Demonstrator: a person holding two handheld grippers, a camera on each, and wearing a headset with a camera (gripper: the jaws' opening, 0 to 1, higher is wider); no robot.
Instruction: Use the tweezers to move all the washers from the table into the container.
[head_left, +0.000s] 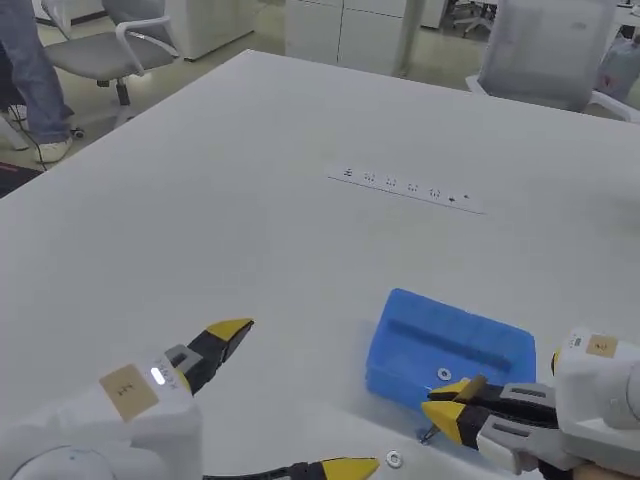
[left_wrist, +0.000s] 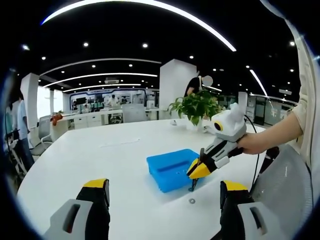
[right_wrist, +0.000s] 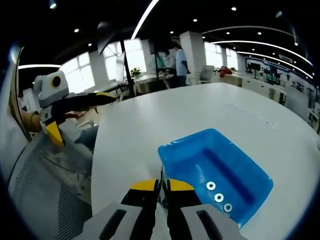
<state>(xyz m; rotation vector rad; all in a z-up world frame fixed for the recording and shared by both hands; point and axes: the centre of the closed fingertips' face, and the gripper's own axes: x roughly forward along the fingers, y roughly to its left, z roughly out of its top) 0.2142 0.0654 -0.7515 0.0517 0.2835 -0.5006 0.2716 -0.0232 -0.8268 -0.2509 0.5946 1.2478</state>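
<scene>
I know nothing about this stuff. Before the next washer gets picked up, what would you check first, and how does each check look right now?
1. Grip on the tweezers: ok, the right tongs are shut on them.
2. A loose washer left on the table: ok, one lies near the container.
3. Container ready: ok, open-topped, with three washers inside.
4. Left tongs clear of the loose washer: not ok, they are open and one tip looks close beside it.
5. Tweezer tips lined up over the loose washer: cannot tell, too small to see.
</scene>
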